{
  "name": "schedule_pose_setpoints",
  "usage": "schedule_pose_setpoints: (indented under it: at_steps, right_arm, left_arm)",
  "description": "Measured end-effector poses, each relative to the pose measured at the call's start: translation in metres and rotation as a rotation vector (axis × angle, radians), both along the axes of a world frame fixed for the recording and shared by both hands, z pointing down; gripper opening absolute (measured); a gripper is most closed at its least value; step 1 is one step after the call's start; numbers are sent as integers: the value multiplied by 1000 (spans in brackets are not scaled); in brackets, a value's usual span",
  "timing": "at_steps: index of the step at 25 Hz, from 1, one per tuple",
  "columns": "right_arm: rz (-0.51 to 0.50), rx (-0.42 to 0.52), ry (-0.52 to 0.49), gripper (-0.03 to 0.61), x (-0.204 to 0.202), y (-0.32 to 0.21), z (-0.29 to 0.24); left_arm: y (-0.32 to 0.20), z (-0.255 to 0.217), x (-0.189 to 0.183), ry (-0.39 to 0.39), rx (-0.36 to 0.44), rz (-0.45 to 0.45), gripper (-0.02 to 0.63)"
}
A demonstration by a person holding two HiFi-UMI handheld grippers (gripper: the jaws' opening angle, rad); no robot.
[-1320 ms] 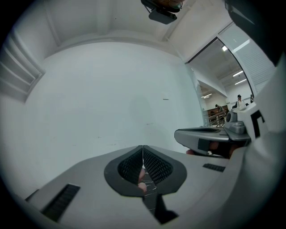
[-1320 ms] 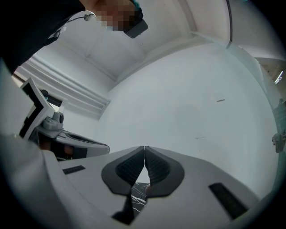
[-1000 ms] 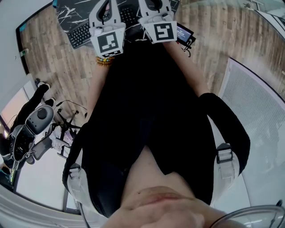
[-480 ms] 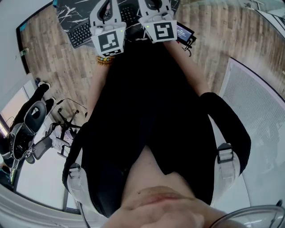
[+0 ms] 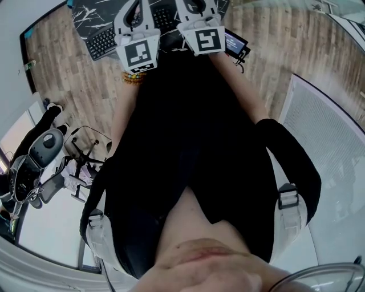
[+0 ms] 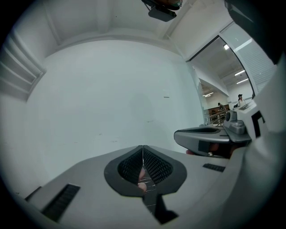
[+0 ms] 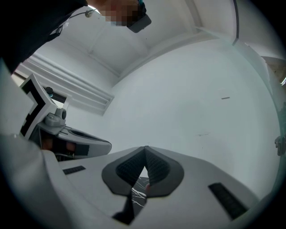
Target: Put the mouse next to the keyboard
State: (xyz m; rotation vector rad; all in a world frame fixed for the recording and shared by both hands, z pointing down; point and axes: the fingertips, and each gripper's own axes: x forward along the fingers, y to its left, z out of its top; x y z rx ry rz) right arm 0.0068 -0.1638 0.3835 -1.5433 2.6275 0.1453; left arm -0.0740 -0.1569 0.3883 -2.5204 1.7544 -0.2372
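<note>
In the head view both grippers are held side by side at the top edge, over a black marbled desk mat (image 5: 94, 14); only their marker cubes show, the left one (image 5: 137, 54) and the right one (image 5: 203, 40). A black keyboard (image 5: 102, 43) lies on the mat just left of the left cube. No mouse shows in any view. In the left gripper view my left gripper (image 6: 143, 147) is shut with nothing between its pads and faces a bare white wall. My right gripper (image 7: 145, 148) is likewise shut and empty, facing the same wall.
A small dark device with a lit screen (image 5: 235, 43) lies right of the right cube. The person's black-clad body fills the middle of the head view. An office chair (image 5: 85, 154) stands on the floor at lower left, a white ribbed panel (image 5: 325, 131) at right.
Both grippers have kept their places and stayed shut. Only the grey rounded object by the office chair at lower left has shifted slightly.
</note>
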Motion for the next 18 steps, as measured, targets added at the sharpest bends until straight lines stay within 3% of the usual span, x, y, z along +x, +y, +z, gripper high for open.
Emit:
schedule_pose_setpoints:
  at_steps: [11,18]
  right_arm:
    - [-25,-90,-7,26,0,23,17]
    - [-35,-132,19,25,-31,43,24]
  left_arm:
    - [25,14,1,12,-77,-27,15]
    - [28,10,-26,44,-87,-29,15]
